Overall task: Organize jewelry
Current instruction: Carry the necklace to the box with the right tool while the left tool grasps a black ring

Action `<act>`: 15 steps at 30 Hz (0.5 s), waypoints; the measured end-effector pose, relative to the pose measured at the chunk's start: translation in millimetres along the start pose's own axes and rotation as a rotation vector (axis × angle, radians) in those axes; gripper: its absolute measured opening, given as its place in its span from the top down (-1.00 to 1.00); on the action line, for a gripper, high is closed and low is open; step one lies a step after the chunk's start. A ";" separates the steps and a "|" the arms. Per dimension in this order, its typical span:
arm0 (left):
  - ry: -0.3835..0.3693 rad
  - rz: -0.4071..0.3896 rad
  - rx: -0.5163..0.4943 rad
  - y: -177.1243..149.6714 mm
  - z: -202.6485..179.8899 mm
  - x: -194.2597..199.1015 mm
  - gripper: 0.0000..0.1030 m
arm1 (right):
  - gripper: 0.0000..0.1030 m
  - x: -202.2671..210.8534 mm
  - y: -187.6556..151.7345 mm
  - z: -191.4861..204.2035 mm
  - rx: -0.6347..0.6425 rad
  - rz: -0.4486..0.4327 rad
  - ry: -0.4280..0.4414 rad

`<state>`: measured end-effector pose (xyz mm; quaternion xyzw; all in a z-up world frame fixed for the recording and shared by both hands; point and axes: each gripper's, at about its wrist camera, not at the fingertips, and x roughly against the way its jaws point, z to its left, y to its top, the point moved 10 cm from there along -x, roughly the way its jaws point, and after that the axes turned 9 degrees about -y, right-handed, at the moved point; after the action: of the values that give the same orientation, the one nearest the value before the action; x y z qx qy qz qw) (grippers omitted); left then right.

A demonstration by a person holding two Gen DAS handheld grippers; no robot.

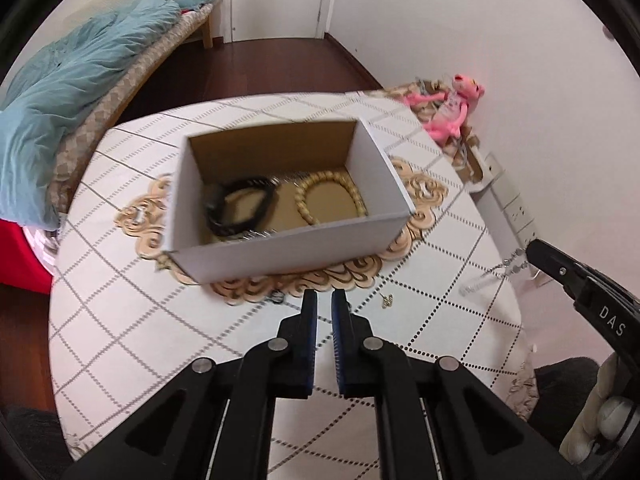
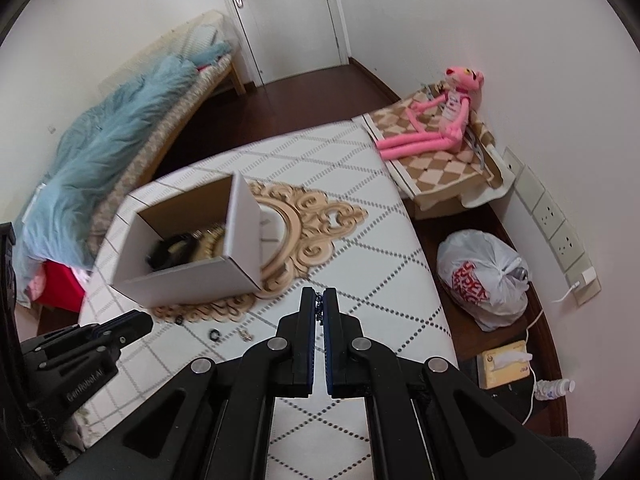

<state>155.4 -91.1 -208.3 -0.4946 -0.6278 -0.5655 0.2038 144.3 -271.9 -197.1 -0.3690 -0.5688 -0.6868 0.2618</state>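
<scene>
While pinched, chain (image 1: pixel 490 276) hangs slantwise (blurred), right tongs (image 2: pixel 319 308).

Both views from just behind a pair of fingers, angled down at the table (image 1: pixel 132 320) from near. Left one facing the box (image 1: pixel 280 252) head-on; right one further right — box (image 2: pixel 180 280) seen from its corner. Shared: table, box, bed (image 2: pixel 120 128), pink toy (image 1: pixel 452 108).

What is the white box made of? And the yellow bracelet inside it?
The box looks like cardboard: smooth matte white outside, plain brown inside, with thin folded walls. The yellow bracelet seems to be pale beads, maybe wood or plastic; its ribbed, dull surface suggests this, but it is too blurred to be sure.
</scene>
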 end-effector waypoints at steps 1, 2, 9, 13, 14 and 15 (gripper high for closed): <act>-0.004 -0.006 0.010 2.1 4.2 7.0 0.91 | 0.93 6.7 3.4 1.6 -0.002 -0.010 0.009; -0.012 -0.011 0.021 4.1 8.1 14.0 0.91 | 0.93 11.3 6.2 3.3 -0.004 -0.016 0.017; -0.033 -0.042 0.055 18.2 21.2 40.5 0.91 | 0.93 43.3 35.4 29.8 0.013 -0.070 0.092; -0.035 0.001 0.114 15.0 27.9 22.1 0.80 | 0.93 44.3 44.6 43.4 0.036 -0.090 0.094; -0.030 0.026 0.126 11.1 28.4 12.0 0.69 | 0.93 41.5 45.0 45.7 0.041 -0.090 0.090; -0.034 0.042 0.129 8.3 28.0 4.6 0.45 | 0.93 37.8 44.0 47.4 0.042 -0.085 0.087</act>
<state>169.0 -64.8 -208.2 -0.5028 -0.6558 -0.5110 0.2365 166.2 -232.9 -137.0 -0.3088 -0.5864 -0.7005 0.2647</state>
